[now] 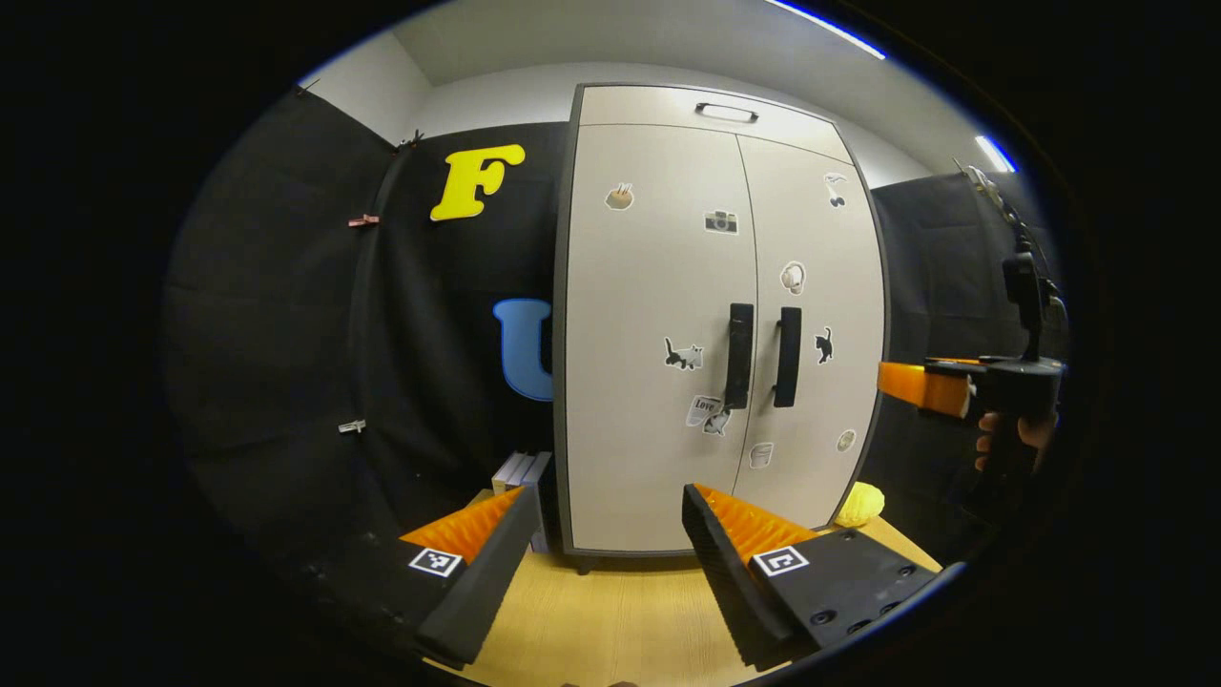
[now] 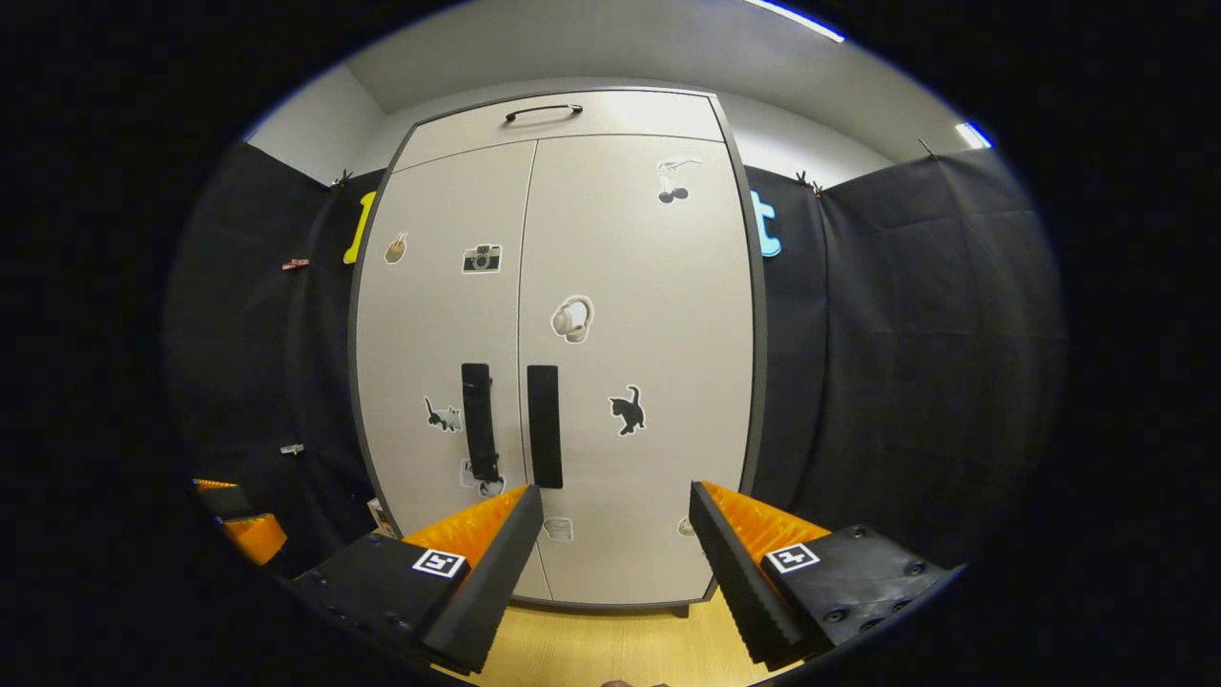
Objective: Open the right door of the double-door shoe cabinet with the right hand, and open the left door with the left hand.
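On the light wooden table [image 1: 630, 611], against the black cloth booth wall [image 1: 286, 315], stands the tall pale-grey double-door shoe cabinet [image 1: 711, 315] with its dark grey frame. Both doors are closed, meeting at a narrow vertical seam down the middle. The left door [image 1: 653, 324] and the right door [image 1: 811, 315] each carry a black vertical bar handle just beside the seam: the left handle [image 1: 738, 355] and the right handle [image 1: 787, 355] stand side by side, near each other but apart. Small stickers dot both door fronts, among them two cats, a camera and a pair of headphones. Above the doors runs a shallow top panel with a slim horizontal black handle [image 1: 727, 113].

In the right gripper view the cabinet [image 2: 553, 353] fills the centre, its doors flush and its two handles just above the fingers of the right gripper [image 2: 615, 515], whose jaws stand wide apart with nothing between them, short of the cabinet front. In the left gripper view the left gripper [image 1: 606, 515] is likewise spread wide and empty, aimed at the lower part of the left door. At the right of that view the right gripper [image 1: 916, 386] is held by a hand [image 1: 1016, 434], level with the handles and off the cabinet's right side.

A few books [image 1: 523, 472] stand by the cabinet's left foot, and a yellow rounded object [image 1: 861, 503] lies at its right foot.
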Tool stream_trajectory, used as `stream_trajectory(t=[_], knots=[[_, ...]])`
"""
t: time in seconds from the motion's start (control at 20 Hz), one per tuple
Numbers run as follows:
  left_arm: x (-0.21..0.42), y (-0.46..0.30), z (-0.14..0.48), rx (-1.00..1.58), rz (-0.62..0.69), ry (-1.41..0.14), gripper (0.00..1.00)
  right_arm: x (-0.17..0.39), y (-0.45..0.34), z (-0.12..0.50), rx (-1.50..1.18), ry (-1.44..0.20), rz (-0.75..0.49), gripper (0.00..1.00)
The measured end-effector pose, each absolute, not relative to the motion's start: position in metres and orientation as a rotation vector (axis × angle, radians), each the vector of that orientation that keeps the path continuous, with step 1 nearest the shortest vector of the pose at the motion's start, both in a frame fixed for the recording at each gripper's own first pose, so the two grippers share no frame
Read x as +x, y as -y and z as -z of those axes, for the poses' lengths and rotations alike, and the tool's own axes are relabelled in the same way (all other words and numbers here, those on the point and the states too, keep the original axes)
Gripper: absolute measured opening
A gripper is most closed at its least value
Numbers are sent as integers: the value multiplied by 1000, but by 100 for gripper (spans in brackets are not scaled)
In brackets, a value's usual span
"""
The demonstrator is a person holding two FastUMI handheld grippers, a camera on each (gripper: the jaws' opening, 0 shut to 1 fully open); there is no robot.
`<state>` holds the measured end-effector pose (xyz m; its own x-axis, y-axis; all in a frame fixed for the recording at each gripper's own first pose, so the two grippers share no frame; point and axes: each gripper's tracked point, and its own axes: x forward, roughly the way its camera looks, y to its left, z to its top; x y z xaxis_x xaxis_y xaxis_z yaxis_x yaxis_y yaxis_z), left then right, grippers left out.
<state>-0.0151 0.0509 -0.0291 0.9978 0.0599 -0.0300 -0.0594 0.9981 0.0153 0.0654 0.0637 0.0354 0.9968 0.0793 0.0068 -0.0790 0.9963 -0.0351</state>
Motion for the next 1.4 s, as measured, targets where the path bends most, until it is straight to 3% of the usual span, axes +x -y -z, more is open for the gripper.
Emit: stream_trajectory(t=[0.3,0.9,1.4], knots=[[-21,-75,33,-25,-122,-30,95,104,-100,-61,-43,84,-130,98],[-28,-121,50,-82,-235,-61,95,189,-114,-39,-42,18,-79,98],[-21,-107,52,-69,-198,-65,95,215,-110,-2,-33,-69,-40,98]])
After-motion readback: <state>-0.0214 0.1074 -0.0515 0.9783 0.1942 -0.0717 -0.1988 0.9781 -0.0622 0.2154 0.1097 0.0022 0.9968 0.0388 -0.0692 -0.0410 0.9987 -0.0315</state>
